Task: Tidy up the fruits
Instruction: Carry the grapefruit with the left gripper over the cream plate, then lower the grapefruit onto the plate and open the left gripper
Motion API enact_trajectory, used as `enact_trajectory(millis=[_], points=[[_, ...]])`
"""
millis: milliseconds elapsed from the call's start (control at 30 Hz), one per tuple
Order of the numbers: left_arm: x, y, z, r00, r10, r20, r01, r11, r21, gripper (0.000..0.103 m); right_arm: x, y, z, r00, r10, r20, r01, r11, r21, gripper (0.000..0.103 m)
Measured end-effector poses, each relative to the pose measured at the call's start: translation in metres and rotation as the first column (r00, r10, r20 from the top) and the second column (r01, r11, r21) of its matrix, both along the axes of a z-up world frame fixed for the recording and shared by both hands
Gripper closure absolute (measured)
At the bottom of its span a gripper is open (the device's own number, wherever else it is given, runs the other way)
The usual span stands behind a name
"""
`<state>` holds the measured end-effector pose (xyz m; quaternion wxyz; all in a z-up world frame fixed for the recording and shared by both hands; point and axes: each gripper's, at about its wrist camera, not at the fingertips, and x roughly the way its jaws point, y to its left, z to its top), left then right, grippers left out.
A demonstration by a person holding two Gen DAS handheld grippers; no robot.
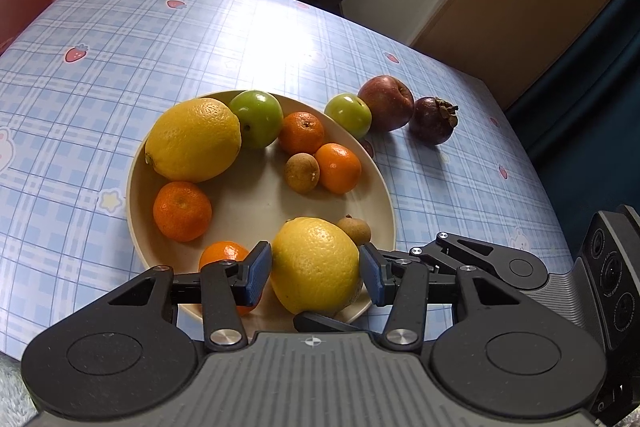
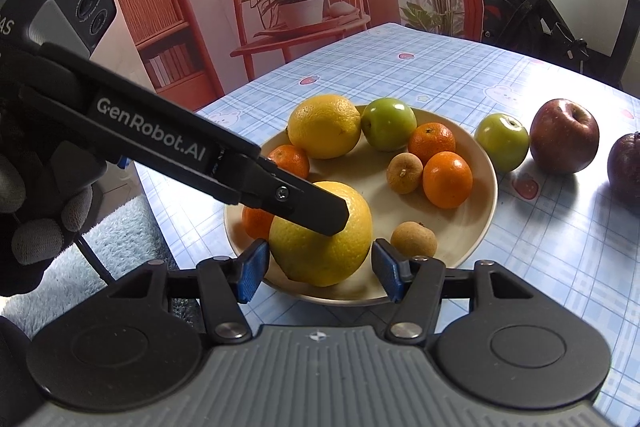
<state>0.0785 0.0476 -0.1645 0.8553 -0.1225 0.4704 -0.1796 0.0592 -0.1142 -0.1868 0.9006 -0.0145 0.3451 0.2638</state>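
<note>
Checked tablecloth (image 1: pixel 120 67) bears a plate (image 1: pixel 256 211) of citrus (left gripper (image 1: pixel 316 267) jaws pinching a lemon (image 1: pixel 316 263)).

Both grippers are black with grey ribbed bases, silver screws and blue ribbed pads (image 1: pixel 256 273); the left gripper (image 2: pixel 328 215) reads "GenRobot.AI", held by a grey-tipped black glove (image 2: pixel 36 227).

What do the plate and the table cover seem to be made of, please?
Plate: probably matte plastic or bamboo fibre, going by its dull beige surface with no glaze shine. Table cover: likely glossy vinyl, given the strong window glare on the printed plaid.
</note>
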Motion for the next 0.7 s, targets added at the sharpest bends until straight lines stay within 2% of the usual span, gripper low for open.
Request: enact_trajectory(millis=[167,467,700], points=[[-0.001,-0.002,0.000,1.000,0.002,0.003,-0.002,1.000,0.007,0.052,-0.005,-0.001,0.000,1.000,0.006,0.018,-0.006,1.000,-0.001,0.047],[-0.002,-0.005,0.001,1.000,0.005,0.004,-0.005,1.000,0.024,0.052,-0.007,-0.001,0.000,1.000,0.002,0.013,-0.002,1.000,0.013,0.047],[0.001,-0.017,0.008,0.999,-0.007,0.034,0.005,0.998,0.061,0.052,-0.008,-0.003,0.006,1.000,-0.007,0.028,0.007,1.000,-0.008,0.046]])
